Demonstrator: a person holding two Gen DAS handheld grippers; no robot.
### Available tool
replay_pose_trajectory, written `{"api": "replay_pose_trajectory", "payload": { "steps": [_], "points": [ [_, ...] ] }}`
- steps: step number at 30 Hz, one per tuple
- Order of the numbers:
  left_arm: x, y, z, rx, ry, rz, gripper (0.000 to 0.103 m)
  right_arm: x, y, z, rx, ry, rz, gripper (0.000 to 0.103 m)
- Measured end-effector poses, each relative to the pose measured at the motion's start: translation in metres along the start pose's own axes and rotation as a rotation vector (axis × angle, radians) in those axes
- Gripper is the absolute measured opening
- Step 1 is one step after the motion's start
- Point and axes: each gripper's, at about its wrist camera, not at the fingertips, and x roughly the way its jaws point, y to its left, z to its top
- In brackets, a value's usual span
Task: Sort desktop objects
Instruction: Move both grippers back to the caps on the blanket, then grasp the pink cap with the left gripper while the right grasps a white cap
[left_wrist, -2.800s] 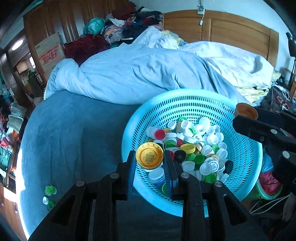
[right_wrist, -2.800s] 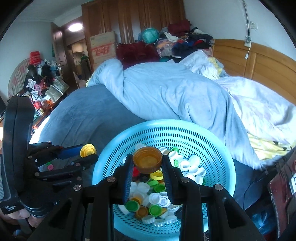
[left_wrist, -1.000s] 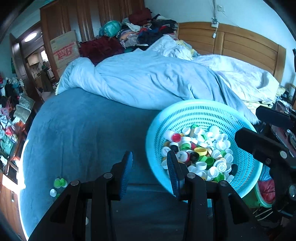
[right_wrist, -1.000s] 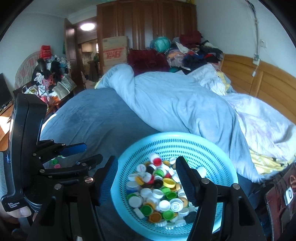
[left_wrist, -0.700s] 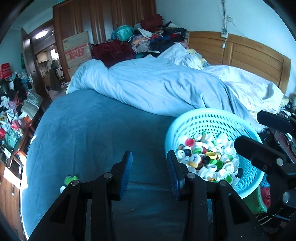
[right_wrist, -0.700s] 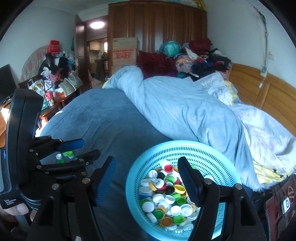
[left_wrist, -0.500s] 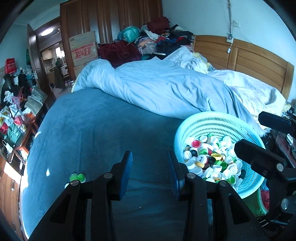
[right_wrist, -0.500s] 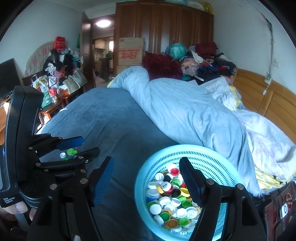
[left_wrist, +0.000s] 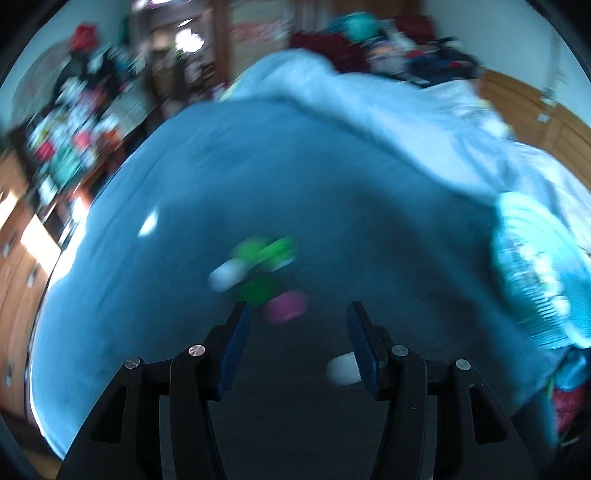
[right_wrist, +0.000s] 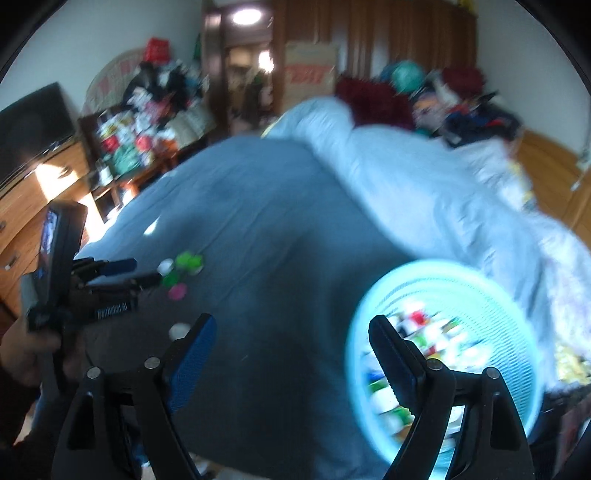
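On the blue bedspread (left_wrist: 332, 206), just beyond the left gripper (left_wrist: 297, 325), lies a blurred cluster of green, white and pink caps (left_wrist: 258, 273); its jaws, just opening, hold nothing. Right gripper (right_wrist: 291, 332) gapes wide, empty, basket (right_wrist: 509, 295) at right.

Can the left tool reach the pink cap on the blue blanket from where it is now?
Probably yes: the left tool is open and empty, and the pink cap lies just ahead, with only a green cap beside it.

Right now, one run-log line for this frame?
left hand-held gripper: open, empty | right hand-held gripper: open, empty | loose caps: on bedspread | basket: caps inside
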Motion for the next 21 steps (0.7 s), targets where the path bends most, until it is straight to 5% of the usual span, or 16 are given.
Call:
{"api": "replay_pose_trajectory", "payload": {
  "steps": [3,5,8,19,21],
  "points": [
    [0.026,0.037,-0.019,-0.036,0.069,0.018,0.046,0.028,0.011,-0.01,0.0,0.055,0.061,0.087],
    [0.04,0.046,-0.026,-0.021,0.113,-0.035,0.046,0.043,0.017,-0.013,-0.008,0.08,0.089,0.086],
    [0.053,0.032,-0.028,0.036,0.114,-0.125,0.046,0.058,0.026,-0.016,-0.015,0.102,0.117,0.085],
    [0.11,0.001,0.002,0.028,0.093,-0.183,0.045,0.076,0.022,-0.025,0.007,0.134,0.133,0.085],
    [0.117,-0.006,0.004,0.055,0.105,-0.176,0.027,0.079,0.026,-0.025,0.009,0.134,0.149,0.08]
  ]
}}
